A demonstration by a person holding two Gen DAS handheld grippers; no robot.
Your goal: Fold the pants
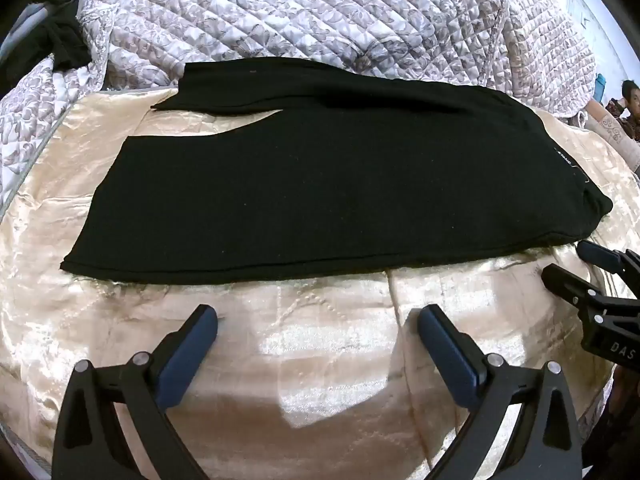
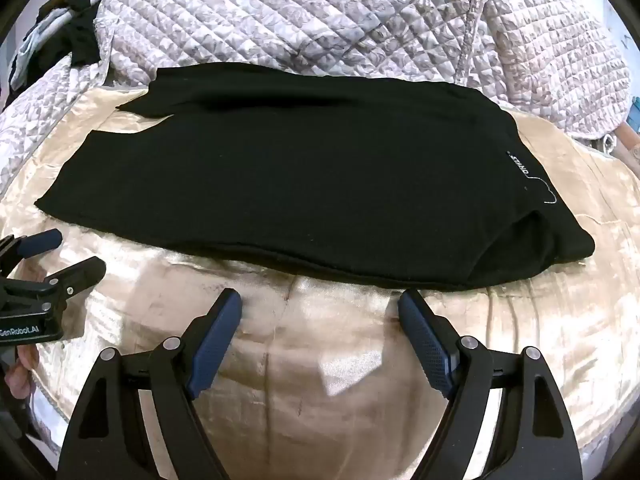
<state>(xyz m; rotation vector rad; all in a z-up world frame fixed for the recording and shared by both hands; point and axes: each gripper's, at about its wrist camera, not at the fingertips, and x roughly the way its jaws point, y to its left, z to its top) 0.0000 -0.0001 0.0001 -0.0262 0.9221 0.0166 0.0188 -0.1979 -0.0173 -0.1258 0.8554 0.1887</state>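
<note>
Black pants (image 1: 320, 184) lie flat on a shiny beige bedspread (image 1: 312, 340), waist to the right with a small white label (image 1: 565, 160), legs to the left. The far leg sits slightly apart from the near one. They also show in the right wrist view (image 2: 304, 184). My left gripper (image 1: 318, 320) is open and empty, just short of the pants' near edge. My right gripper (image 2: 320, 304) is open and empty, close to the near edge by the waist. The right gripper also shows at the right of the left wrist view (image 1: 572, 264), and the left gripper shows at the left of the right wrist view (image 2: 72, 248).
A quilted floral blanket (image 1: 320, 12) is heaped behind the pants. Dark clothing (image 1: 60, 40) lies at the far left. A person (image 1: 628, 100) sits at the far right edge. The beige bedspread (image 2: 320, 360) extends in front of the pants.
</note>
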